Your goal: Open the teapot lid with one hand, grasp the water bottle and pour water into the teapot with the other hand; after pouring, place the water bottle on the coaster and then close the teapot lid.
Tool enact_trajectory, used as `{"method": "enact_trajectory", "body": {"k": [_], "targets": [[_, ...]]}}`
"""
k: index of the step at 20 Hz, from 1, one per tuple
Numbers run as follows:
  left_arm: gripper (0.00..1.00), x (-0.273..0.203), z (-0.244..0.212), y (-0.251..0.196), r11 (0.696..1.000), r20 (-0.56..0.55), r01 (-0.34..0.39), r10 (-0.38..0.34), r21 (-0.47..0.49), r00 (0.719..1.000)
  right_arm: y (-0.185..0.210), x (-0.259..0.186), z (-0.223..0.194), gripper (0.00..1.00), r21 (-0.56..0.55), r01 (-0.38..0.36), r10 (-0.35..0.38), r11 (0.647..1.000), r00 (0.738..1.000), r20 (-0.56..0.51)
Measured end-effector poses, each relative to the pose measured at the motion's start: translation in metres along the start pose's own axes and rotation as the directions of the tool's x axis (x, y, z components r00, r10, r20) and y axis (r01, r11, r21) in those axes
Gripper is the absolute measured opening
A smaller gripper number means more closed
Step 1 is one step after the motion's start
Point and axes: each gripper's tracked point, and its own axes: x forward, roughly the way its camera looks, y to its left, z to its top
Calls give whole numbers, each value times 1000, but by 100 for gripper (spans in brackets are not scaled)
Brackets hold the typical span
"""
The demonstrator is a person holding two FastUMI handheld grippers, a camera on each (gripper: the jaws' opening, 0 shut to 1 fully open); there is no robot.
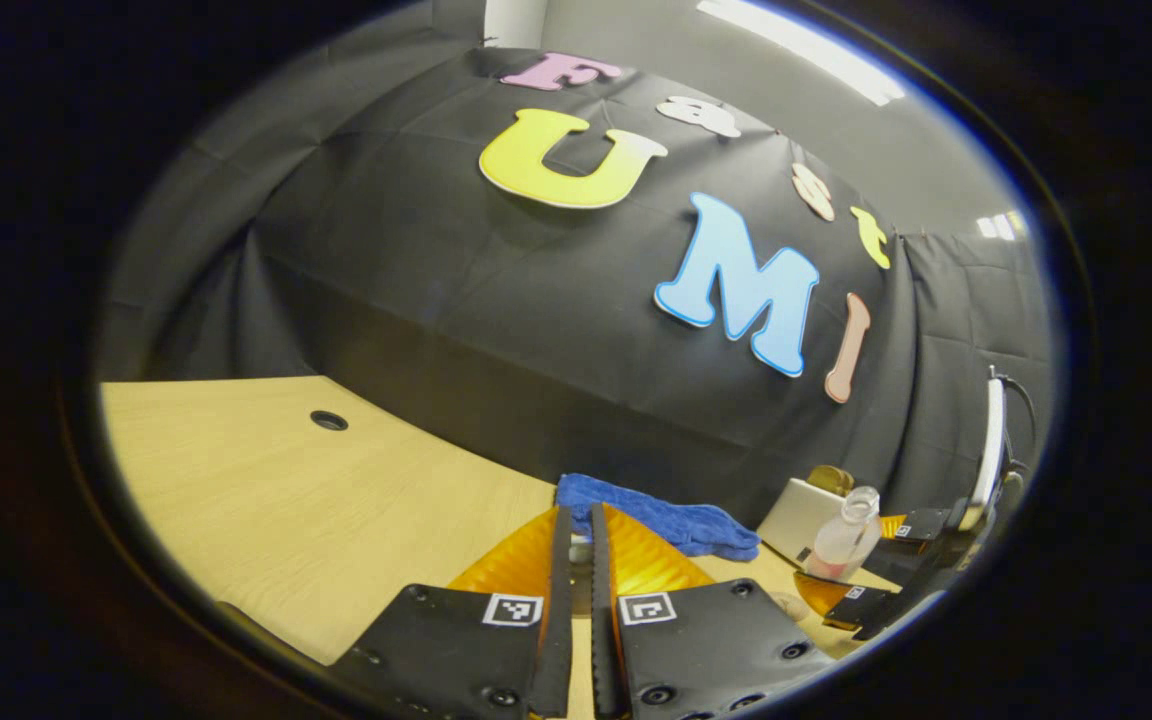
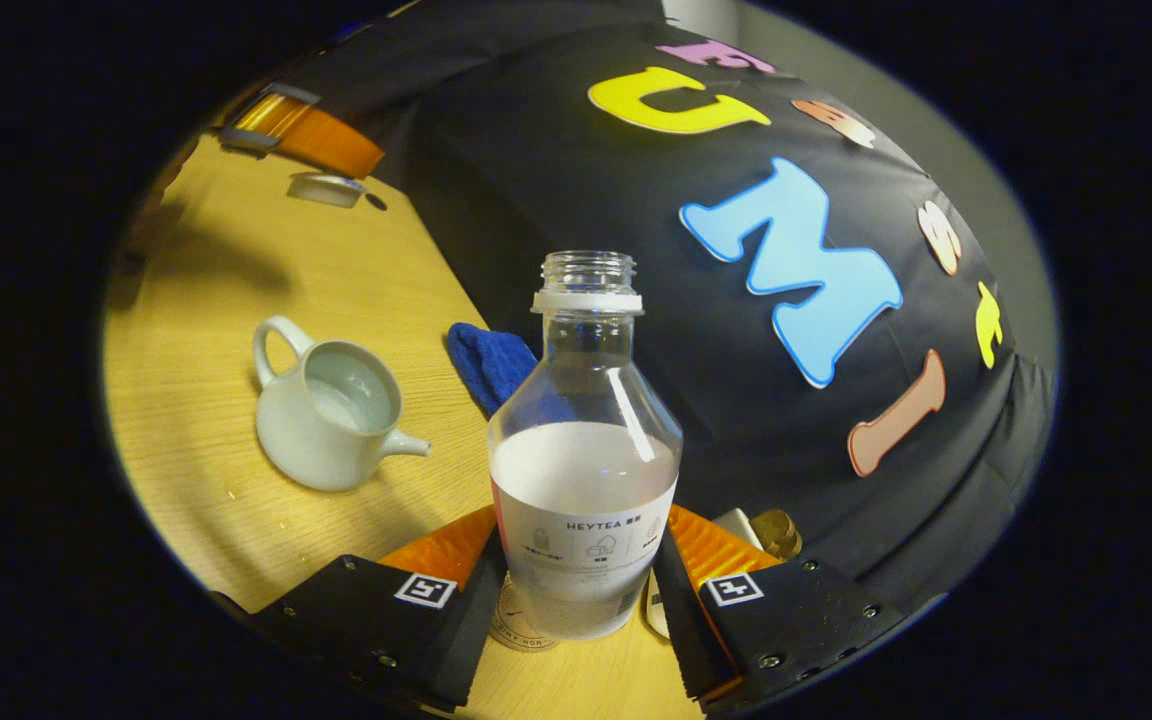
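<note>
Blue cloth (image 2: 489,366) behind bottle (image 2: 584,450) in right jaws; lidless teapot (image 2: 329,416) nearby; left jaws closed

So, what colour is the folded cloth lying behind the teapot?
The folded towel cloth is blue, clearest in the right gripper view.

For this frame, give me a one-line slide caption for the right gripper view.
Right gripper holds the uncapped water bottle upright over the coaster; open teapot stands on the table.

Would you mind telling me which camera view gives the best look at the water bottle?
The right gripper view: the water bottle stands upright at centre, uncapped and partly full, between that tool's fingers. The left gripper view shows it small, far off near the right edge, between the other tool's fingers.
</note>
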Motion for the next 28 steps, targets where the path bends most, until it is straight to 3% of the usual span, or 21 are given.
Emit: {"method": "enact_trajectory", "body": {"k": [4,9,12,13,14,20,24,26,28], "targets": [[17,1,-3,-5,1000,-8,10,-10,13,1000,-7,12,-9,76,254,4,-5,967,1000,1],[17,1,-6,-13,999,-20,28,-27,39,999,-15,20,-24,76,505,20,-19,863,1000,-7],[17,1,-11,-23,998,-33,49,-47,51,998,-26,26,-28,75,565,31,-29,824,1000,-11],[11,1,-13,-27,997,-40,59,-57,53,998,-26,27,-31,76,585,30,-26,811,1000,-16],[17,2,-16,-30,996,-47,66,-63,58,997,-24,29,-34,76,609,21,-10,793,1000,-21],[17,2,-21,-41,994,-69,94,-90,61,994,-19,36,-69,75,733,20,52,679,996,-75],[17,2,-26,-43,993,-81,97,-92,65,992,-27,35,-70,76,793,12,61,608,996,-61],[17,2,-28,-44,993,-87,100,-94,67,992,-28,35,-70,75,798,11,61,602,996,-60],[17,2,-29,-46,992,-89,103,-96,72,991,-28,35,-69,76,781,15,52,625,997,-61]]}}
